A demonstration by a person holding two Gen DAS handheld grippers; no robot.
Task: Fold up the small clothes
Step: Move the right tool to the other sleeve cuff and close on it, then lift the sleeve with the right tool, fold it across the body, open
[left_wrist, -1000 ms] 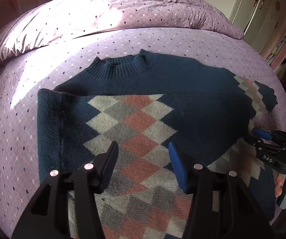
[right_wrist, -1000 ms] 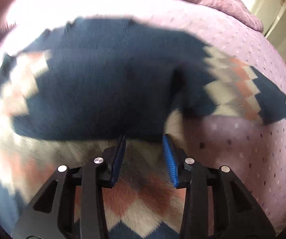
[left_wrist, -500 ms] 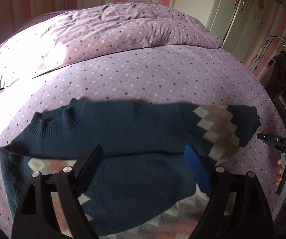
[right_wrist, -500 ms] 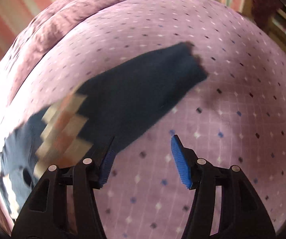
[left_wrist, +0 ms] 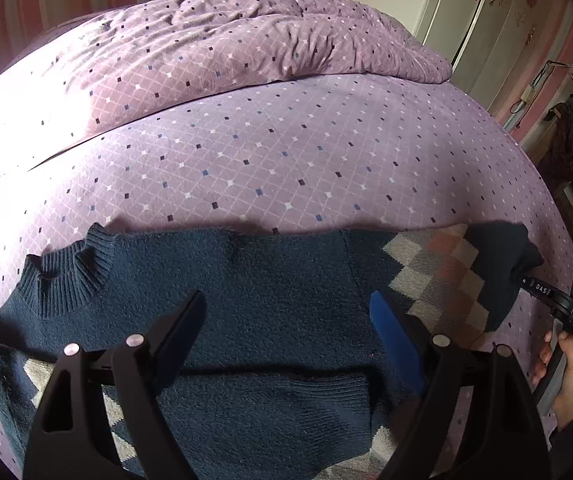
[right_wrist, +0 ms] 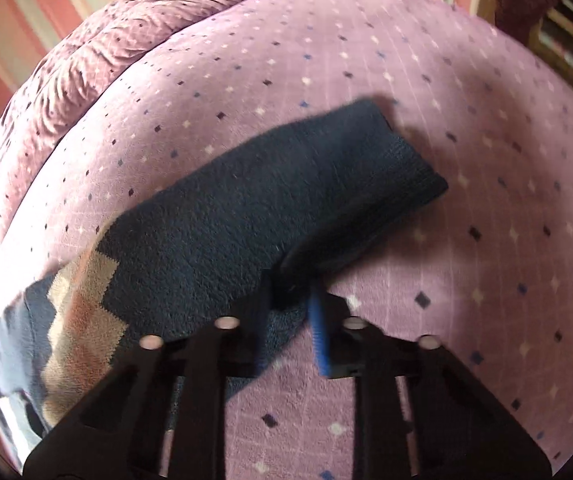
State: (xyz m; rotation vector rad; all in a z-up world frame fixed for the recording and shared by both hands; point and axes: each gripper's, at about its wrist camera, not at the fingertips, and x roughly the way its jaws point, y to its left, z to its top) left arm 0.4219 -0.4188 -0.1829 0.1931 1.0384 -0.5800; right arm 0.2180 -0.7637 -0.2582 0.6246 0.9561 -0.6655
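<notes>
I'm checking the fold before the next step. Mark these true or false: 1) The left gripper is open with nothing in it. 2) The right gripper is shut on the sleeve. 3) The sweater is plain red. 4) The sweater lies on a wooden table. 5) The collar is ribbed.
1) True: the left gripper hangs open above the sweater.
2) True: the right gripper has just closed on the sleeve near its cuff.
3) False: it is dark blue with grey, white and pink diamonds.
4) False: it lies on a purple dotted bedsheet.
5) True: the collar is ribbed.
</notes>
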